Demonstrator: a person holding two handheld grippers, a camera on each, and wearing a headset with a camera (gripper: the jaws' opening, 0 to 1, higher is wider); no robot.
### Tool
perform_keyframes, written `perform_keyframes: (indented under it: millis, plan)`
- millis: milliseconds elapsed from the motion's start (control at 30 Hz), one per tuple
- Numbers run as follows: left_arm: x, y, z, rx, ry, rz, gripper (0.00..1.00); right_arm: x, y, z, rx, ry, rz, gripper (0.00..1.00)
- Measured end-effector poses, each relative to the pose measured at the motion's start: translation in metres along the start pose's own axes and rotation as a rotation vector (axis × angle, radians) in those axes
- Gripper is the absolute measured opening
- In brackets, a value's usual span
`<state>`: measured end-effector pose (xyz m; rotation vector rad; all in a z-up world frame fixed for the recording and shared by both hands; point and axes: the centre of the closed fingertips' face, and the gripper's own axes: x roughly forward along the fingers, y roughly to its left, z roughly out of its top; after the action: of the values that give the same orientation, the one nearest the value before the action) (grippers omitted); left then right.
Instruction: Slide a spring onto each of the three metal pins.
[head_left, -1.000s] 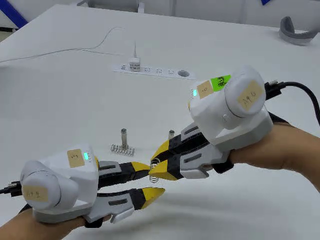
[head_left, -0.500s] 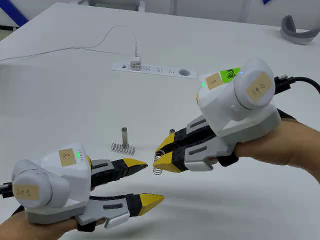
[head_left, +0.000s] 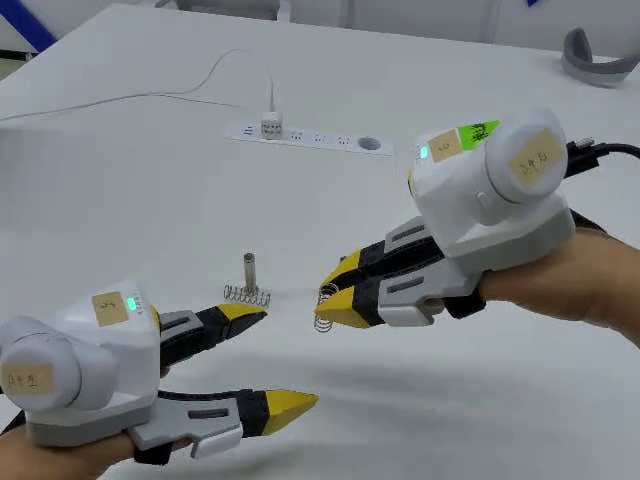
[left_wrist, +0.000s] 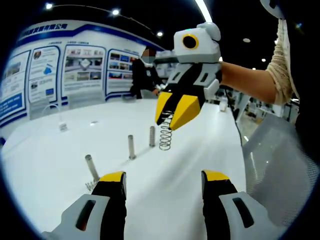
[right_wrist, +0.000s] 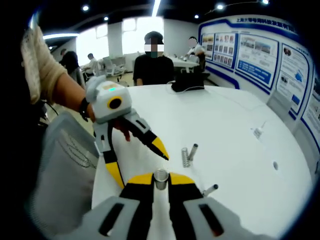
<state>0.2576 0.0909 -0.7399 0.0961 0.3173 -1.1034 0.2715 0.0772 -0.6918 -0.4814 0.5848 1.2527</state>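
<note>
Counter (head_left: 120, 200), white and broad, carries a power strip (head_left: 310, 141) at its far side. The right gripper (head_left: 320, 305) hangs above the surface, its jaws pressed together on a spring (left_wrist: 165, 137) that dangles from the yellow tips, clear of the counter. The left gripper (head_left: 288, 357) sits lower and nearer the person, with its jaws spread wide. The near pin (left_wrist: 91, 167), middle pin (left_wrist: 131, 146) and far pin (left_wrist: 152, 136) stand upright in a row. A second spring (head_left: 247, 294) lies on its side at the near pin's base.
</note>
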Motion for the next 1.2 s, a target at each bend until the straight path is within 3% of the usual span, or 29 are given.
perform_keyframes:
  millis: [533,1200]
  plan:
    - [-0.015,0.013,-0.002,-0.023,-0.009,0.070,0.68,-0.006,-0.014,-0.002,0.018,-0.008,-0.041,0.12]
    - [-0.024,0.019,-0.002,-0.040,-0.019,0.105,0.68,-0.013,-0.060,-0.005,0.069,-0.018,-0.180,0.12]
